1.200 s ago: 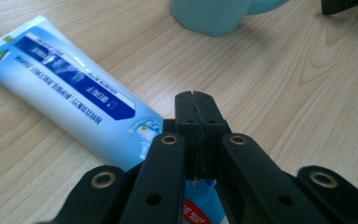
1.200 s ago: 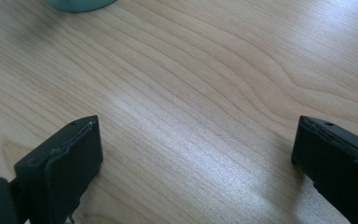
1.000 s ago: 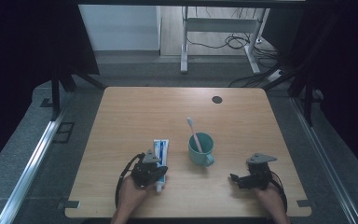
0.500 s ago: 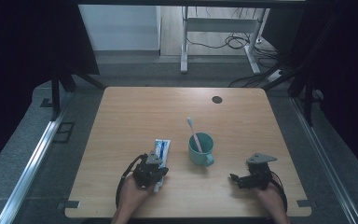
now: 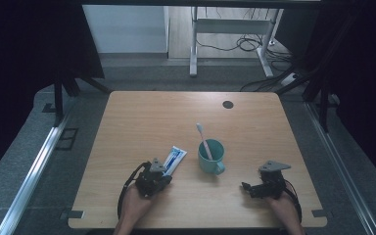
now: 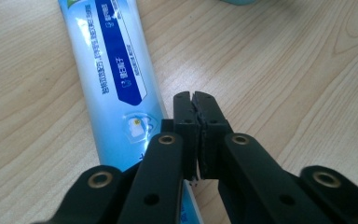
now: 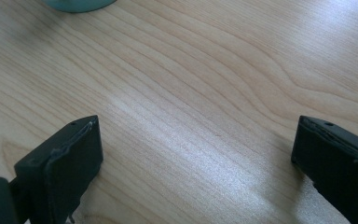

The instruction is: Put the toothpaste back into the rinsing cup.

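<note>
A blue-and-white toothpaste tube (image 5: 175,158) lies flat on the wooden table (image 5: 152,117), left of a teal cup (image 5: 210,157) with a white toothbrush (image 5: 202,138) standing in it. My left gripper (image 5: 162,175) sits over the tube's near end. In the left gripper view its pads meet, parting by only a hair just now; the gripper (image 6: 194,95) is shut, and the tube (image 6: 116,79) runs under its left jaw. I cannot tell whether the tube's edge is pinched. My right gripper (image 5: 246,186) rests right of the cup, open (image 7: 198,130) over bare wood.
A dark round grommet (image 5: 227,104) sits near the table's far edge. Black curtains hang left and right, and a metal frame with cables (image 5: 245,44) stands behind the table. The cup's base (image 7: 77,4) shows at the top of the right gripper view.
</note>
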### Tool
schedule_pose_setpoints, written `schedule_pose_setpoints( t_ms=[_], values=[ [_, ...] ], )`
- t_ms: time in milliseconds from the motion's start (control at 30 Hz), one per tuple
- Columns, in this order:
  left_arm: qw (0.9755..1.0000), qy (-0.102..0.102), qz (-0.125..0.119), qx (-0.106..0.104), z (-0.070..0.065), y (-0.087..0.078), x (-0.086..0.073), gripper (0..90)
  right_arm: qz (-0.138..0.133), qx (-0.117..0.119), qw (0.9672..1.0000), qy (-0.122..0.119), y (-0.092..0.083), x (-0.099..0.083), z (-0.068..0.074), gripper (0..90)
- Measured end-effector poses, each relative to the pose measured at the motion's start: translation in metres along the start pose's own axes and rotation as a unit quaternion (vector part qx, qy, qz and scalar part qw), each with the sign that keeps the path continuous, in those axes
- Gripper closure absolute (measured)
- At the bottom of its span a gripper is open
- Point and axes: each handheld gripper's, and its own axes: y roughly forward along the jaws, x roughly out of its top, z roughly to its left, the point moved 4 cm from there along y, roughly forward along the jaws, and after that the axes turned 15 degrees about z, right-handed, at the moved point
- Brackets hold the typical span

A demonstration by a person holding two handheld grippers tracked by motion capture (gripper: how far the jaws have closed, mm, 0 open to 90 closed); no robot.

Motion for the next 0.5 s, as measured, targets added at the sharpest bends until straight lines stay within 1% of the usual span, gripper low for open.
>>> schedule_pose_setpoints(
  t_ms=[133, 200, 267, 300, 333, 367, 400, 433, 467, 500],
  values=[
    [1.0000, -0.005, -0.008, 0.000, 0.001, -0.005, 0.003, 79.0, 0.000, 0.000, 1.0000, 0.000, 0.000, 0.000, 0.000, 1.7],
    [0.9999, -0.008, -0.011, 0.005, 0.002, -0.008, 0.005, 73.0, 0.000, 0.000, 1.0000, 0.000, 0.000, 0.000, 0.000, 1.7],
    [0.9999, -0.010, -0.008, 0.009, 0.003, -0.010, 0.007, 65.6, 0.000, 0.000, 1.0000, 0.000, 0.000, 0.000, 0.000, 1.7],
    [0.9998, -0.014, 0.001, 0.013, 0.005, -0.012, 0.009, 59.1, 0.000, 0.000, 1.0000, 0.000, 0.000, 0.000, 0.000, 1.7],
    [0.9998, -0.014, 0.001, 0.013, 0.005, -0.012, 0.009, 56.0, 0.000, 0.000, 1.0000, 0.000, 0.000, 0.000, 0.000, 1.7],
    [0.9997, -0.017, 0.008, 0.016, 0.006, -0.012, 0.010, 56.0, 0.000, 0.000, 1.0000, 0.000, 0.000, 0.000, 0.000, 1.7],
    [0.9995, -0.021, 0.015, 0.018, 0.007, -0.012, 0.011, 51.8, 0.000, 0.000, 1.0000, 0.000, 0.000, 0.000, 0.000, 1.7],
    [0.9988, -0.026, 0.032, 0.027, 0.010, -0.012, 0.013, 47.3, 0.000, 0.000, 1.0000, 0.000, 0.000, 0.000, 0.000, 1.7],
    [0.9988, -0.026, 0.032, 0.027, 0.010, -0.012, 0.013, 44.8, 0.000, 0.000, 1.0000, 0.000, 0.000, 0.000, 0.000, 1.7],
    [0.9976, -0.030, 0.055, 0.029, 0.014, -0.010, 0.016, 42.3, 0.000, 0.000, 1.0000, 0.000, 0.000, 0.000, 0.000, 1.7]
  ],
)
